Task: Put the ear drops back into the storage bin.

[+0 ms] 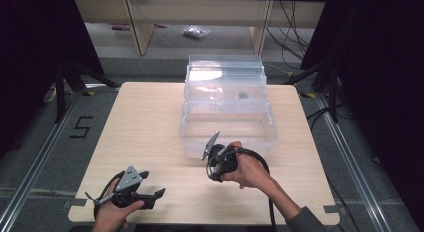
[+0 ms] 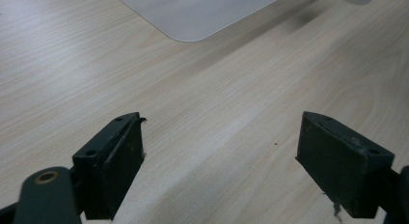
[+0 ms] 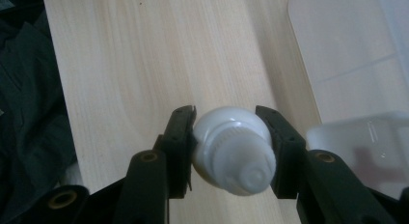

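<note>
My right gripper [image 3: 225, 132] is shut on a small white bottle [image 3: 234, 151], whose ribbed cap faces the camera. It hangs above the wooden table [image 3: 144, 64], just beside a clear plastic box [image 3: 347, 64]. In the high view the right gripper [image 1: 218, 164] is held up at the front wall of the clear box [image 1: 227, 129]; the bottle is hidden there by the hand. My left gripper [image 1: 155, 198] rests low at the table's front left. Its jaws [image 2: 219, 171] stand wide apart over bare wood, with nothing between them.
The clear box has its lid [image 1: 225, 74] raised behind it, and a small dark thing [image 1: 243, 96] shows through the plastic. A corner of the box [image 2: 193, 11] lies ahead of the left gripper. Black frame legs [image 1: 62, 82] stand beside the table.
</note>
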